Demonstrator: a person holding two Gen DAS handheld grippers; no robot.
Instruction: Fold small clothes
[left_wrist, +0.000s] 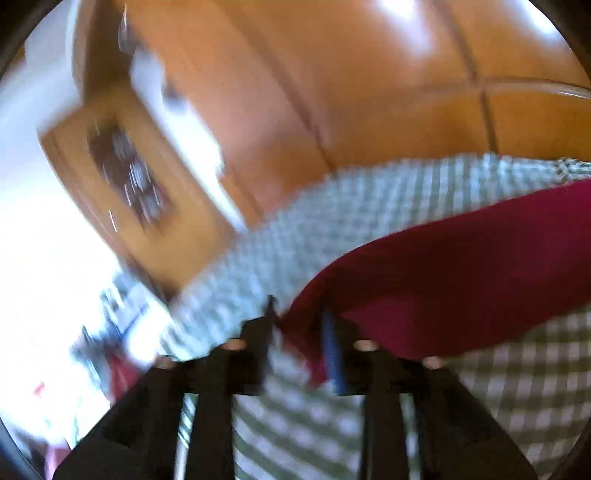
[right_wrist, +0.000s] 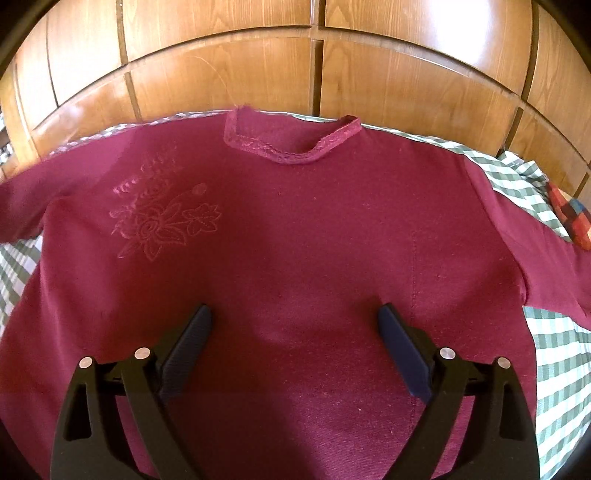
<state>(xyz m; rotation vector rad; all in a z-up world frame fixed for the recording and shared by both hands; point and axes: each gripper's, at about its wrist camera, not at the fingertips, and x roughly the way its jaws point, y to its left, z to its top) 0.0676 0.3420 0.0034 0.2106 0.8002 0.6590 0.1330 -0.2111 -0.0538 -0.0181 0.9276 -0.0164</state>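
**A:** ok so what's the layout here? All I'm getting is a lot of red.

**B:** That's a dark red top (right_wrist: 295, 240) spread flat, front up, on a green and white checked cloth (right_wrist: 554, 354). The neckline (right_wrist: 291, 147) is at the far edge, right by a wall of wooden panels (right_wrist: 295, 62). There's a stitched flower design (right_wrist: 162, 218) on the chest, left side of the right wrist view. One sleeve (right_wrist: 546, 258) runs off to the right, and another goes out to the left.

**A:** and the right gripper?

**B:** The right gripper (right_wrist: 295, 317) sits low over the lower middle of the top, jaws spread wide, nothing between them but the flat fabric underneath. Can't tell if the tips actually touch it.

**A:** left one?

**B:** The left view is super blurry. The left gripper (left_wrist: 299, 314) has its fingers only partway apart, and an edge of the red top (left_wrist: 461, 277) sits right at the tips, between them. Honestly can't tell if it's pinched or just lying in the gap. The checked cloth (left_wrist: 369, 199) is under it and the wooden panels (left_wrist: 332, 74) are behind.

**A:** anything else around?

**B:** A multicoloured patterned cloth (right_wrist: 569, 218) at the far right, just beside the sleeve.
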